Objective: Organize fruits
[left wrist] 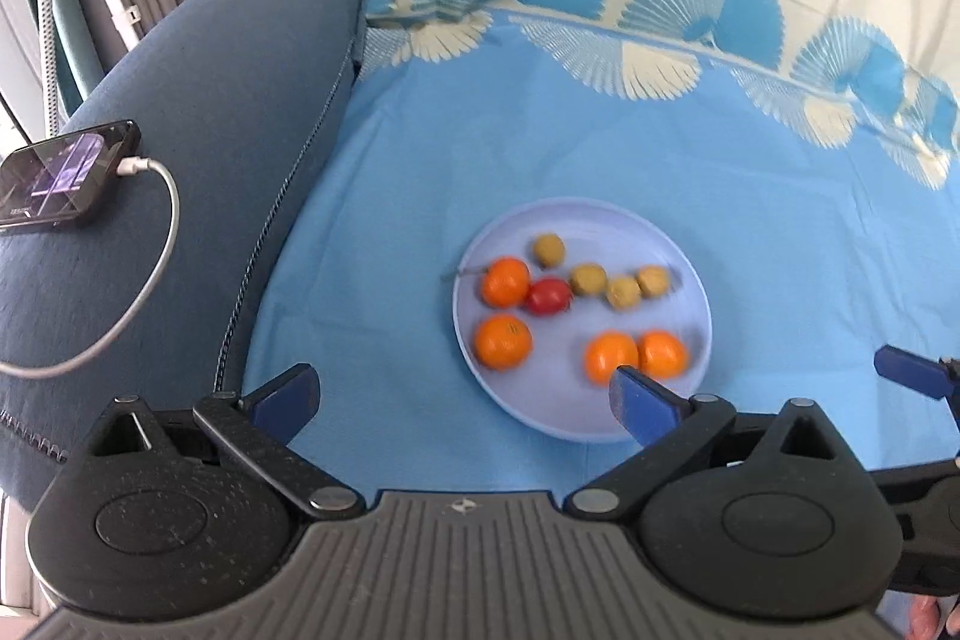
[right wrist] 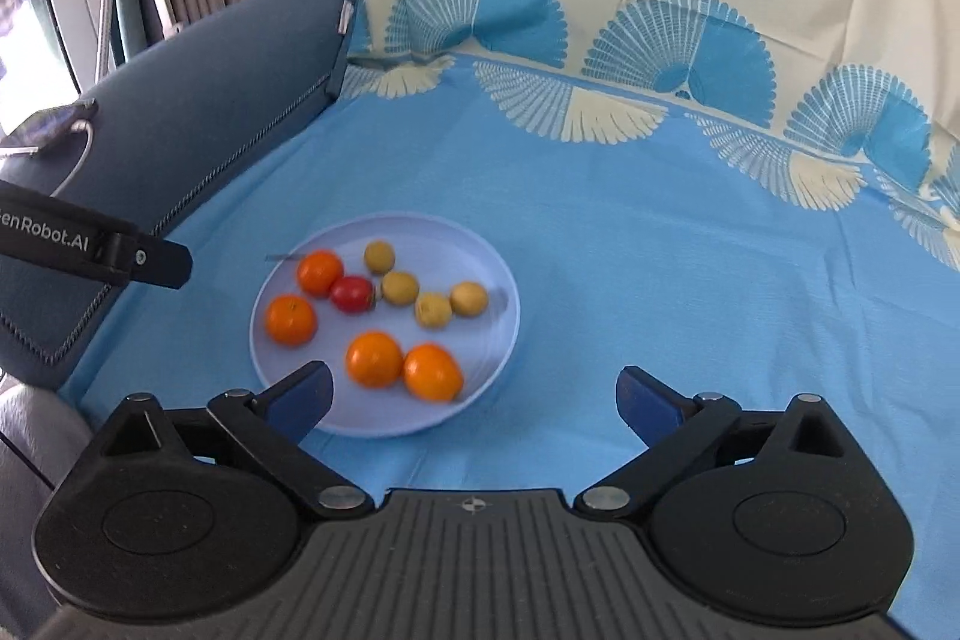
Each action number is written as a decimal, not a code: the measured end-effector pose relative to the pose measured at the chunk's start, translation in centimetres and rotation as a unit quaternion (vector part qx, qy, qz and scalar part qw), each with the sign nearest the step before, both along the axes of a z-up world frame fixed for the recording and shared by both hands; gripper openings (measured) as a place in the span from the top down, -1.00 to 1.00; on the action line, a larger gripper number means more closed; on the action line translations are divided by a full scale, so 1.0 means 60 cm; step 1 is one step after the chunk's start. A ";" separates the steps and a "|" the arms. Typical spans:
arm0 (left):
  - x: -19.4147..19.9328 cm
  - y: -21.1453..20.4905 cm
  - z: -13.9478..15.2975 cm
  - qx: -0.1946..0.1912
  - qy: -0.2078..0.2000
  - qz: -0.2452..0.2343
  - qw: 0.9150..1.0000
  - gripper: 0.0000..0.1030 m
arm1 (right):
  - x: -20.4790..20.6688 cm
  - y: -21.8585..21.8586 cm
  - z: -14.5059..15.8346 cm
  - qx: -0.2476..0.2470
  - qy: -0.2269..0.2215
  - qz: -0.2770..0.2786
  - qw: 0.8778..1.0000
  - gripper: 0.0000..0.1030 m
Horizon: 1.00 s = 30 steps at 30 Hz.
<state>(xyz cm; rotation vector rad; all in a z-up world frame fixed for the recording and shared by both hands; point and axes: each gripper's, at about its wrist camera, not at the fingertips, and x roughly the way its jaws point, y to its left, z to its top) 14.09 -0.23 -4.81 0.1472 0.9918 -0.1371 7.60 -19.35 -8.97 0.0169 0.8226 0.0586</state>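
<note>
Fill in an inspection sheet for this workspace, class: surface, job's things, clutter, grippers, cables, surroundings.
Surface: blue cloth with fan-pattern border.
Job's things: plate holding four oranges, one red fruit, four small tan fruits.
Clutter: phone on the blue cushion.
Grippers: left gripper and right gripper both have jaws open, nothing between them.
Cables: white cable plugged into phone.
Surroundings: curtains, upper left.
</note>
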 end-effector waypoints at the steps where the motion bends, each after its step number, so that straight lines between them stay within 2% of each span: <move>1: -0.008 -0.003 0.000 0.004 0.000 -0.003 1.000 -0.99 | -0.006 0.003 0.002 -0.001 0.005 -0.003 1.000 -0.95; 13: -0.062 -0.013 0.009 0.023 -0.003 -0.011 1.000 -0.99 | -0.065 0.010 0.030 -0.007 -0.008 -0.018 1.000 -0.98; 30: -0.092 -0.010 0.030 0.028 -0.019 -0.012 0.999 -0.99 | -0.102 0.019 0.051 -0.009 -0.023 -0.023 0.999 -0.98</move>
